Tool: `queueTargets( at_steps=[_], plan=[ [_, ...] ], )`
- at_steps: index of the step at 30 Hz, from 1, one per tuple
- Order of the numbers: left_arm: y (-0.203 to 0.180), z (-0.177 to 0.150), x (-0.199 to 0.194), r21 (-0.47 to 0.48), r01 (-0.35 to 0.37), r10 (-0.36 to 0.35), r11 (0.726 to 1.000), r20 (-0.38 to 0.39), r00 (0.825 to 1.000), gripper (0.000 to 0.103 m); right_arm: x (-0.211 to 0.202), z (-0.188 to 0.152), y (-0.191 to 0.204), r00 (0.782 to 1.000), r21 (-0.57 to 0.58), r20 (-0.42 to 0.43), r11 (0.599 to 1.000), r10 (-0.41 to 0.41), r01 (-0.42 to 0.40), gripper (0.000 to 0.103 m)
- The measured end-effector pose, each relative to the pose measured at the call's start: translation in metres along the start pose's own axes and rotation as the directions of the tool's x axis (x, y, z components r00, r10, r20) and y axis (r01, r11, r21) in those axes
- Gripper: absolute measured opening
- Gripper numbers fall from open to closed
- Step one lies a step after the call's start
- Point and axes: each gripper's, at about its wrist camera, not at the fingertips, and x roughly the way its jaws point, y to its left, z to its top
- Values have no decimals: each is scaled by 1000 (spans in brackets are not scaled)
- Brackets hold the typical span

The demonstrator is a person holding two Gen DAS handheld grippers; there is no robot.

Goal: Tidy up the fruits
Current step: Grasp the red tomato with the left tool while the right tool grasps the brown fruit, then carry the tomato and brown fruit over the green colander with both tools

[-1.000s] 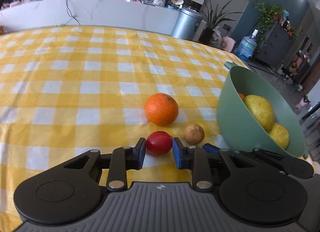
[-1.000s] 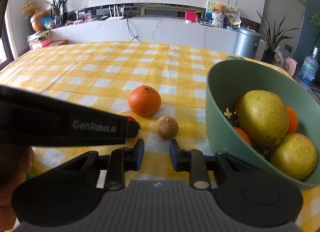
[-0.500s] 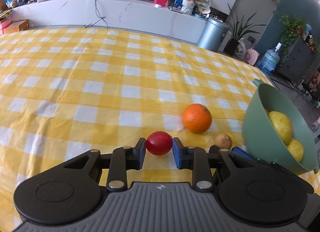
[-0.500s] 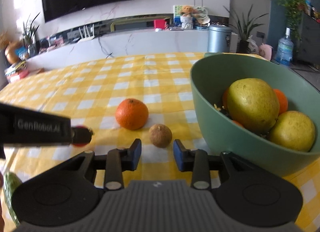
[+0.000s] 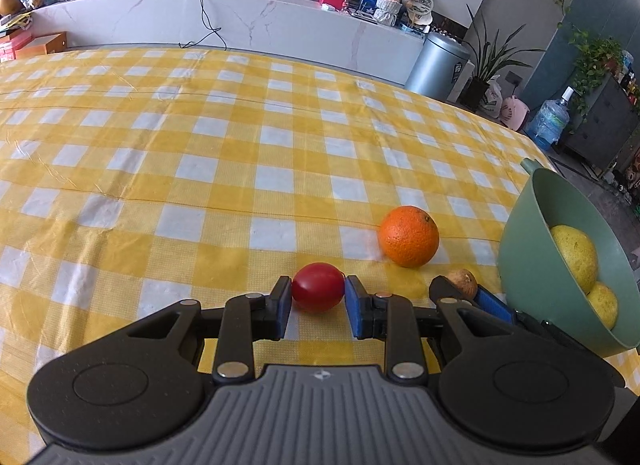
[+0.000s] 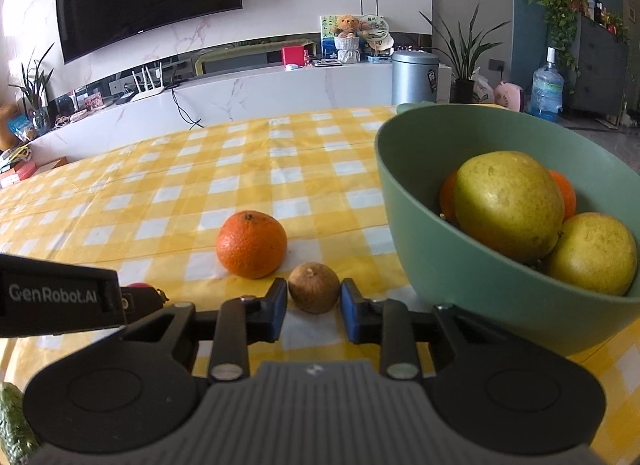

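Two claws gripping fruit beside a green bowl

Left gripper (image 5: 317,305) clamps a red tomato (image 5: 318,292); an orange (image 6: 251,244) sits on the checked cloth (image 5: 224,169); right gripper (image 6: 314,309) pinches a small brown fruit (image 6: 313,292); the bowl (image 6: 436,265) holds two yellow-green pears (image 6: 508,205) over oranges.

We see brown fruit (image 6: 313,287), a second ago ahead of right gripper (image 6: 313,305) and clear of it, now between its blue pads (image 6: 349,307), just short of bowl (image 6: 472,281). Jaws widened briefly, came back in, both pads at fruit's sides. In left view, right gripper's tip (image 5: 460,293) now at brown fruit (image 5: 462,283); earlier it lay nearer us than fruit. Both views swung: bowl (image 5: 528,265) slid toward right edge in left view, more tablecloth (image 5: 200,169) showing left of orange (image 5: 409,235).
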Motion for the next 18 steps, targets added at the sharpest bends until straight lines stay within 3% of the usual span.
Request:
queueTargets(
  at_steps=[7, 18],
  plan=[
    [0, 0, 0, 1, 0, 0, 1000, 0, 1000, 32, -3, 0, -1, 1000, -10, -3, 1000, 16, -16, 25],
    [-7, -4, -21, 29, -12, 11, 999, 12, 1000, 32, -32, 2, -4, 994, -56, -11, 993, 105, -105, 25]
  ],
)
